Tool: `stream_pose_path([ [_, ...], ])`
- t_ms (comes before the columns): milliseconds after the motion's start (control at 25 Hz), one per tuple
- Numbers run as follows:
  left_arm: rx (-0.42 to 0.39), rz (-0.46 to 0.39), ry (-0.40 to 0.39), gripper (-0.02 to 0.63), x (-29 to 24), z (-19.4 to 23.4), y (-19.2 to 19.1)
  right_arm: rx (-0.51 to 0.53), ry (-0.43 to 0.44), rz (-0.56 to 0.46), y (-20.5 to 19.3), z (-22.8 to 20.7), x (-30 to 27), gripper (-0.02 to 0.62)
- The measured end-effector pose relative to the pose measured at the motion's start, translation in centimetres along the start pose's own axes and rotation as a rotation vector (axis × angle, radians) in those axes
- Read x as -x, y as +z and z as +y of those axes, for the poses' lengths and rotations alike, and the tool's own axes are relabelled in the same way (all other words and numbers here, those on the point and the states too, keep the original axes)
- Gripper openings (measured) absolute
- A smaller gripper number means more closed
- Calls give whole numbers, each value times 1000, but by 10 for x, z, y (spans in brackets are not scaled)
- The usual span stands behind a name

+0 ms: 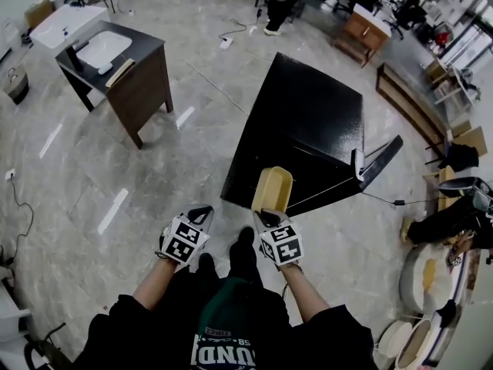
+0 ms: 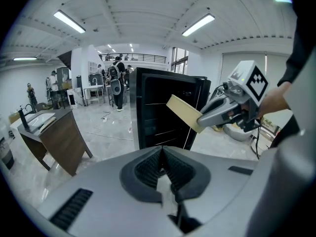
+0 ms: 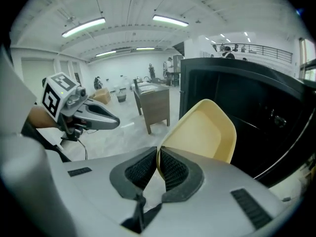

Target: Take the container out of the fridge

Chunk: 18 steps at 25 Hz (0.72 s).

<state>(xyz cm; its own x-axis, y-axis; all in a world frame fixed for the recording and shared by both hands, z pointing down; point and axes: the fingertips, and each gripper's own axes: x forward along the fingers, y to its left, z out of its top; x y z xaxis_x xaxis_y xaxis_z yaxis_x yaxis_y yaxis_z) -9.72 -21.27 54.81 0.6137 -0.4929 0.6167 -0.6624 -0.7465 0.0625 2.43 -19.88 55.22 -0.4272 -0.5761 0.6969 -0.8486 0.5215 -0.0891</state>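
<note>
Both closed: right gripper (image 3: pixel 158 165) clamped on pale-yellow container (image 3: pixel 203 131) rim, left gripper (image 2: pixel 162 166) empty; fridge (image 1: pixel 308 129) interior too dark to read.

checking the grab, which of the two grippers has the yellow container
The right gripper, jaws pinching the rim of the pale yellow container; the left gripper is shut on nothing.

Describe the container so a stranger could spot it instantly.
Find the black fridge on the pale floor. Before it, the right gripper pinches the container by its rim: a shallow, cream-yellow tub with rounded corners, bright against the black.
</note>
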Motion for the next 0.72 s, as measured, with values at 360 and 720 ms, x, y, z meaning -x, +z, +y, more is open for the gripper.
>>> stream_pose_path([
  [360,-13,-12,-9,14,3,1,5,14,67,-34,-2,47,23,44],
  [720,-31,-10,-24,14,2,-10,5,13,70,-33,-9,56,26,44],
])
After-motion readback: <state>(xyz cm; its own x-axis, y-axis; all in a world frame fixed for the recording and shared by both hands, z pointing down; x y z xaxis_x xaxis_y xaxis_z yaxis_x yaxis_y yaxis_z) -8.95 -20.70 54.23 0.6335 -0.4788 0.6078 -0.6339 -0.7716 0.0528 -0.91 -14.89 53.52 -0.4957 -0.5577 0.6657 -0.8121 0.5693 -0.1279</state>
